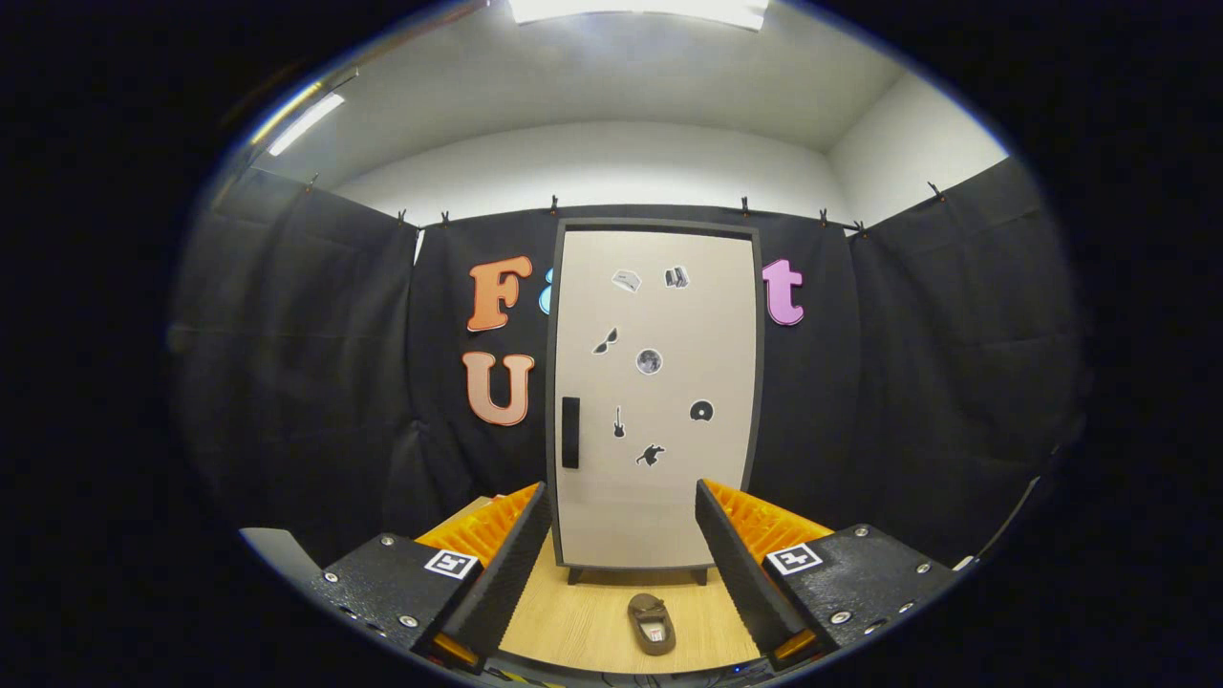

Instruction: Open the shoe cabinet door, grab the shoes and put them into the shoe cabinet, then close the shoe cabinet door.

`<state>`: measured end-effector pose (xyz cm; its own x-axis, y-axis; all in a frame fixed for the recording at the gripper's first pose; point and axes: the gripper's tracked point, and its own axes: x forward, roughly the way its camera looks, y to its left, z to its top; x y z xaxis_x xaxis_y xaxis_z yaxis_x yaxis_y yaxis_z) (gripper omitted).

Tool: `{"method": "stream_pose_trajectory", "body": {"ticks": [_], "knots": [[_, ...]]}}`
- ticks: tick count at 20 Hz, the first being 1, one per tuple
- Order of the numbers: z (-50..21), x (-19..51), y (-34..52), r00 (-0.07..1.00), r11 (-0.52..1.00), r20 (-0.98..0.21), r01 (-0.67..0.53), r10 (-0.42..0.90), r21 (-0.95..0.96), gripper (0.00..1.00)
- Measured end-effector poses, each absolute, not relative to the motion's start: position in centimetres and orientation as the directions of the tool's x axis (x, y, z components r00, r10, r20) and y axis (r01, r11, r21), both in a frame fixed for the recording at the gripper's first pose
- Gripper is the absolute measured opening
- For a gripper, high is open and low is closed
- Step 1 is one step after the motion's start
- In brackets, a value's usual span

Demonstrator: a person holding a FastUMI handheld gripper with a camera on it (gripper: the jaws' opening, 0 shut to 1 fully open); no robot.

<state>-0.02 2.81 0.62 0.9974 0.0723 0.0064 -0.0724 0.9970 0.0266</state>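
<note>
Shoe cabinet [655, 401] stood shut at the back of the bench [583, 626], against the booth wall. Dark handle [570, 432] on the door's left edge looked rigid, the place to hook and pull. One brown shoe [652, 623] lay ahead of the door, between my fingers [626, 559]; probably light, soft, best pinched at the rim. Fingers spread wide, holding nothing.

Closed beige shoe cabinet door [654, 401]; brown shoe [652, 623] on floor before it.
</note>
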Motion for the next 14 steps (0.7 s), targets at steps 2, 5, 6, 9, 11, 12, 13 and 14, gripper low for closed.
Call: {"method": "stream_pose_trajectory", "body": {"ticks": [2, 5, 6, 9, 11, 12, 13, 14], "knots": [[0.5, 0.3, 3.3, 0.997, 0.997, 0.0, -0.08, 0.08, 0.017, 0.94], [0.5, 1.3, 4.3, 0.996, 0.996, 0.0, -0.091, 0.091, 0.019, 0.94], [0.5, 1.6, 4.7, 0.995, 0.995, -0.001, -0.099, 0.099, 0.023, 0.94], [0.2, 2.9, 5.7, 0.994, 0.994, -0.011, -0.11, 0.11, 0.02, 0.94], [0.1, 4.0, 6.3, 0.994, 0.994, -0.007, -0.11, 0.111, 0.027, 0.94], [0.1, 4.6, 6.6, 0.994, 0.993, -0.007, -0.111, 0.111, 0.034, 0.94], [-0.1, 5.1, 6.9, 0.994, 0.993, -0.008, -0.112, 0.113, 0.039, 0.94], [-0.1, 5.7, 7.1, 0.994, 0.994, -0.007, -0.106, 0.106, 0.042, 0.94]]}}
